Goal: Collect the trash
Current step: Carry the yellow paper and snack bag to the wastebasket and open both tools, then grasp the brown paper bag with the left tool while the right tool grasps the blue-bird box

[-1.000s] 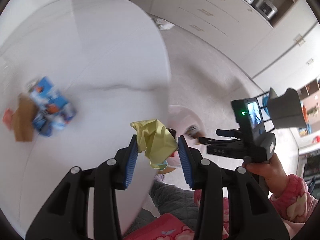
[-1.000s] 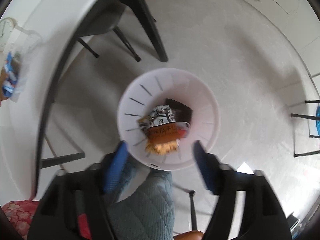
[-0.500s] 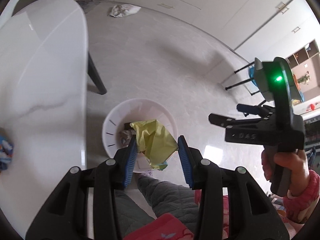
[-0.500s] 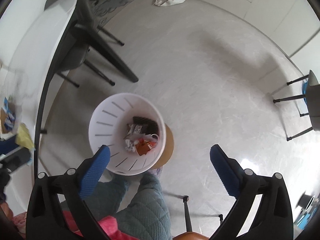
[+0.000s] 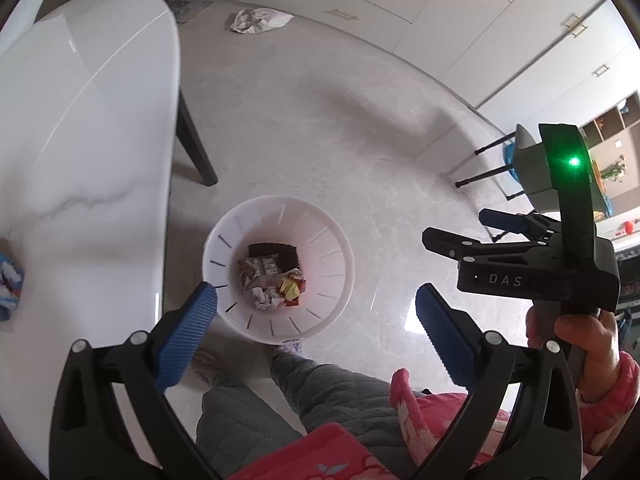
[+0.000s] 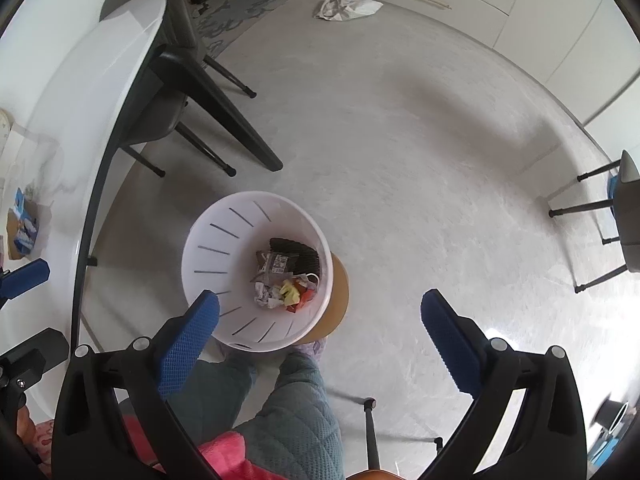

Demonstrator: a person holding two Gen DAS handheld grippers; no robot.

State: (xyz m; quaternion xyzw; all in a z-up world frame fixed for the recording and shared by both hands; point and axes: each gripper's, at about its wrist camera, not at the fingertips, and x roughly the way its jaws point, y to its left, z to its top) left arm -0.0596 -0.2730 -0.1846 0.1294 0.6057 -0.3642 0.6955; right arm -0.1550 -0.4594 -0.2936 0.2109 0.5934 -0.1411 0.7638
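A white slotted trash bin point(image 5: 244, 236) stands on the floor beside the table; it also shows in the right wrist view point(image 6: 216, 240). Inside lie wrappers, crumpled paper and a yellow wad point(image 5: 290, 288), also seen in the right wrist view point(image 6: 289, 291). My left gripper point(image 5: 316, 320) is open and empty above the bin. My right gripper point(image 6: 320, 320) is open and empty above the bin's near right side; it shows at the right of the left wrist view point(image 5: 516, 260). A blue-and-white carton point(image 6: 26, 220) lies on the white table point(image 5: 80, 140).
A crumpled white bag point(image 5: 258, 22) lies on the floor near the cabinets. A dark chair point(image 6: 172, 92) stands under the table. Chair legs point(image 6: 588, 208) stand at the right. The person's legs point(image 5: 288, 392) are just below the bin.
My left gripper swung from the table to over the bin, opened, and the yellow wad dropped into the bin. My right gripper opened wide and pulled back a little.
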